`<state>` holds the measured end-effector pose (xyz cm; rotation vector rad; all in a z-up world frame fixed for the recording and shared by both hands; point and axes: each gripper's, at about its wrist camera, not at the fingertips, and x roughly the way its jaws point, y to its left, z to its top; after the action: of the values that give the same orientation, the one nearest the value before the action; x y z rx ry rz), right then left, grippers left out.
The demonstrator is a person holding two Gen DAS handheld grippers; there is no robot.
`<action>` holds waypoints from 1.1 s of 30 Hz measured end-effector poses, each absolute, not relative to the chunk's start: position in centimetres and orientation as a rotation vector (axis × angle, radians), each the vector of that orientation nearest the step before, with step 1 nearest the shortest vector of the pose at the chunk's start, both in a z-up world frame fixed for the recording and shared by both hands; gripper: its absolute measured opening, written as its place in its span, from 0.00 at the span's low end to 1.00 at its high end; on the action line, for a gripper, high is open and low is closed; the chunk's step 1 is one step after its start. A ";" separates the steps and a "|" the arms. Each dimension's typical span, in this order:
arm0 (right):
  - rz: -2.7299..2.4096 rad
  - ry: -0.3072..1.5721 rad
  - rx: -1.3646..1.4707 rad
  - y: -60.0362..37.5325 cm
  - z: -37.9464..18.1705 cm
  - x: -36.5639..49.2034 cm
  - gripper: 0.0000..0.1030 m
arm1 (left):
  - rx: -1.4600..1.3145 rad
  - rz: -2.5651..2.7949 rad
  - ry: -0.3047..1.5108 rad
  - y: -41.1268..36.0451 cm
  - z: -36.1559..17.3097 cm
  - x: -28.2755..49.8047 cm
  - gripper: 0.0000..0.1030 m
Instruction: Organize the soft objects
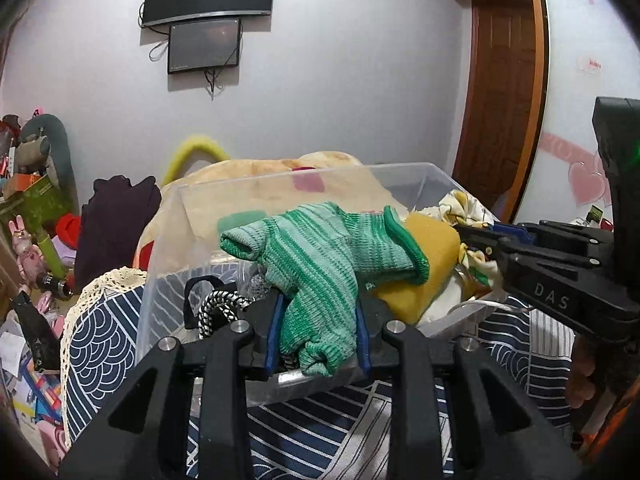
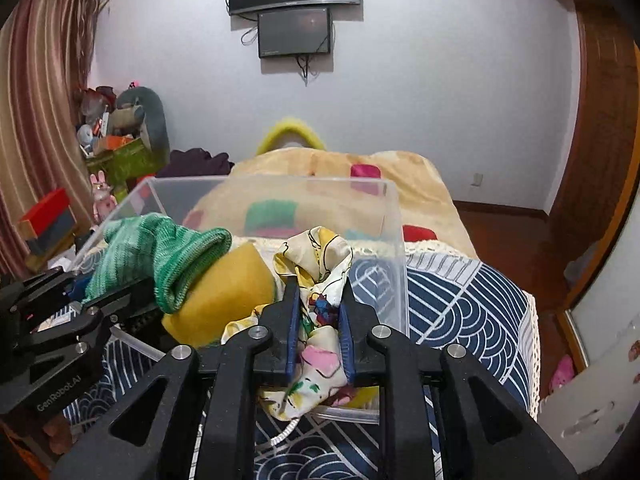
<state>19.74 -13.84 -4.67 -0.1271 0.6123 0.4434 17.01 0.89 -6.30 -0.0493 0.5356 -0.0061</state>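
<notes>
A clear plastic bin (image 1: 168, 216) (image 2: 394, 240) stands on a blue-and-white patterned bedspread. My left gripper (image 1: 318, 320) is shut on a green striped knit glove (image 1: 320, 256), held over the bin's near edge; the glove also shows in the right wrist view (image 2: 160, 248). My right gripper (image 2: 320, 312) is shut on a silky printed cloth (image 2: 320, 264) over the bin; the cloth also shows in the left wrist view (image 1: 466, 208). A yellow sponge (image 1: 424, 272) (image 2: 232, 292) lies in the bin between them. A black-and-white cord (image 1: 218, 308) lies in the bin at left.
A cream blanket (image 2: 400, 176) with coloured squares covers the bed behind the bin. Toys and boxes (image 2: 116, 136) crowd the left side. A dark garment (image 1: 116, 224) lies left of the bin. A wooden door (image 1: 500, 92) stands at right.
</notes>
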 end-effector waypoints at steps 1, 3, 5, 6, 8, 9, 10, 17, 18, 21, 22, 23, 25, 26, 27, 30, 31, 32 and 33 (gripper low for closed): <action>0.444 0.615 -0.123 -14.0 -4.6 19.7 0.28 | -0.048 -0.007 0.537 0.8 -6.2 16.9 0.38; 0.445 0.611 -0.114 -14.4 -4.2 19.5 0.33 | -0.065 -0.014 0.530 1.0 -5.9 16.3 0.48; 0.456 0.610 -0.099 -14.9 -3.9 19.2 0.44 | -0.080 -0.011 0.512 1.0 -5.6 15.7 0.60; 0.462 0.600 -0.089 -15.1 -3.6 18.9 0.45 | -0.088 -0.006 0.503 1.1 -5.3 15.3 0.62; 0.478 0.579 -0.074 -15.6 -3.0 18.3 0.46 | -0.102 -0.009 0.487 1.4 -4.7 14.7 0.68; 0.481 0.571 -0.073 -15.6 -2.7 18.1 0.46 | -0.104 -0.013 0.482 1.4 -4.4 14.4 0.69; 0.485 0.558 -0.072 -15.8 -2.3 17.9 0.47 | -0.106 -0.017 0.471 1.4 -4.0 14.0 0.72; 0.497 0.411 -0.084 -16.4 1.2 13.9 0.65 | -0.078 0.007 0.379 1.1 -1.2 11.3 0.88; 0.497 0.384 -0.080 -16.6 1.7 13.2 0.65 | -0.076 0.004 0.366 1.0 -0.8 10.8 0.88; 0.495 0.319 -0.060 -17.3 2.7 11.2 0.65 | -0.071 0.001 0.327 0.7 0.2 9.1 0.97; 0.494 0.304 -0.054 -17.5 3.0 10.8 0.67 | -0.069 0.003 0.317 0.6 0.4 8.7 0.98; 0.493 0.292 -0.048 -17.5 3.2 10.4 0.71 | -0.065 0.008 0.304 0.5 0.6 8.2 0.99; 0.493 0.267 -0.035 -17.9 3.6 9.6 0.76 | -0.061 0.009 0.287 0.3 1.0 7.1 0.99; 0.496 0.259 -0.032 -18.0 3.6 9.3 0.79 | -0.065 0.006 0.283 0.2 1.0 6.7 1.00; 0.499 0.254 -0.031 -18.1 3.7 9.0 0.79 | -0.073 0.000 0.281 0.2 1.2 6.3 1.00; 0.499 0.253 -0.038 -17.8 3.4 8.5 0.79 | -0.088 -0.007 0.277 0.3 1.4 5.5 1.00; 0.499 0.255 -0.039 -17.8 3.3 8.4 0.79 | -0.090 -0.005 0.273 0.3 1.3 5.0 1.00; 0.501 0.258 -0.039 -17.8 3.0 8.1 0.79 | -0.092 -0.003 0.269 0.2 1.4 4.8 1.00; 0.506 0.261 -0.039 -17.8 2.9 7.9 0.79 | -0.092 -0.007 0.267 0.2 1.3 4.6 1.00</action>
<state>7.94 -17.80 2.85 -0.0388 0.2614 0.5056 4.58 0.23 1.35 -0.0921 0.2666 -0.0074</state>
